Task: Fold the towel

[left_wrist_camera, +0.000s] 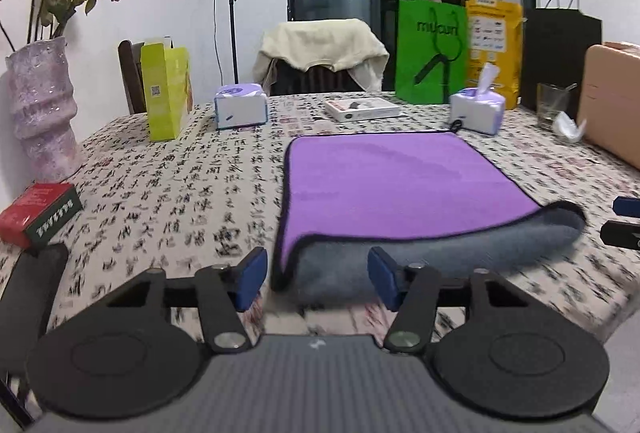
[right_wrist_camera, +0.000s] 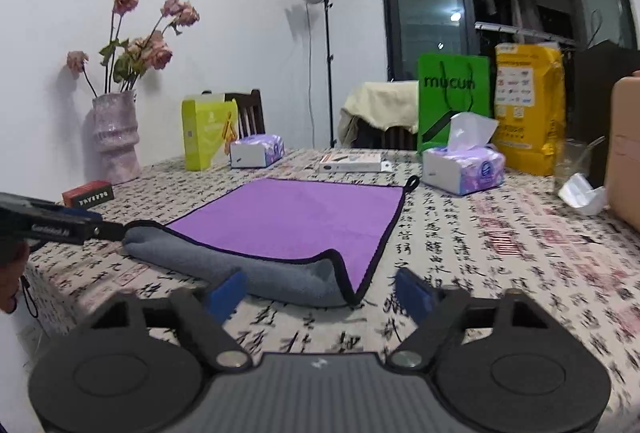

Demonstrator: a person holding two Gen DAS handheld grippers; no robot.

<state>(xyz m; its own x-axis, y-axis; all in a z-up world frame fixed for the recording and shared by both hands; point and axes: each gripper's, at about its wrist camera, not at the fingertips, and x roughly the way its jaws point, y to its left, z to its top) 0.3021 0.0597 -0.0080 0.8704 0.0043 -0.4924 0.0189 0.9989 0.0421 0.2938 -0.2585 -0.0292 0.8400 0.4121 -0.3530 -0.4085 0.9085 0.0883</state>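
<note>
Item: purple microfibre towel [left_wrist_camera: 404, 177] with grey underside and dark piped edge, lying on the table [left_wrist_camera: 180, 193], which is covered in a white cloth printed with black calligraphy. Far portion flat, purple face up; near edge rolled over on itself, showing the grey side [right_wrist_camera: 256, 269] along its whole width.

Left gripper [left_wrist_camera: 316, 275]: black frame, blue pads, jaws spread apart, holding nothing, set just before the towel's near-left corner.

Right gripper [right_wrist_camera: 322, 293]: same make, jaws likewise spread and unloaded, just before the near-right corner.

Also on the table: glittery lilac ribbed vase [right_wrist_camera: 114, 137] of dried pink roses; yellow-green carton [left_wrist_camera: 166, 91]; two white-and-purple tissue packs [right_wrist_camera: 464, 165]; green paper bag [left_wrist_camera: 432, 51]; yellow sack [right_wrist_camera: 528, 109]; small red-and-black box [left_wrist_camera: 36, 213].
</note>
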